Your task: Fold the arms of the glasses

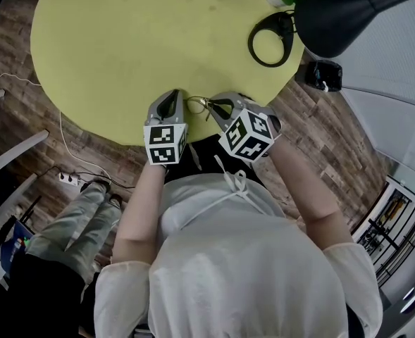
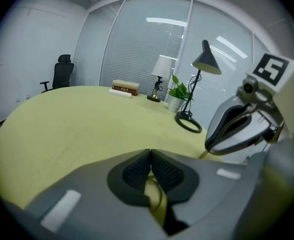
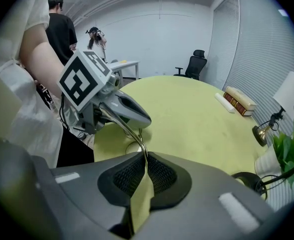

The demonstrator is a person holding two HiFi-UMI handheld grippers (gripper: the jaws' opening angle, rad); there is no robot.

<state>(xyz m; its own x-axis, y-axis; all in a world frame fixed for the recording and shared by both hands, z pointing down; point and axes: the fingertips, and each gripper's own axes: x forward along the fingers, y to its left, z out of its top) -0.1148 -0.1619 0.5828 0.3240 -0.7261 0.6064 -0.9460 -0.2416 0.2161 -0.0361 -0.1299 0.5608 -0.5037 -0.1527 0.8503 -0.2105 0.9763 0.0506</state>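
Left gripper (image 2: 149, 158) pinched tight on glasses (image 1: 198, 105); right gripper (image 3: 146, 160) clamped on glasses arm (image 3: 127, 129); long axis sideways, gripper to gripper, at table (image 1: 122, 48) edge.

The glasses (image 1: 199, 105) are too small to make out; the lamp (image 1: 348, 9) is cut by the edge.

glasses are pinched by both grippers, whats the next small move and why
Probably swing the right gripper inward toward the left gripper, folding the thin arm it pinches. Both are shut on the glasses, and that arm spans the gap between them, apparently unfolded.
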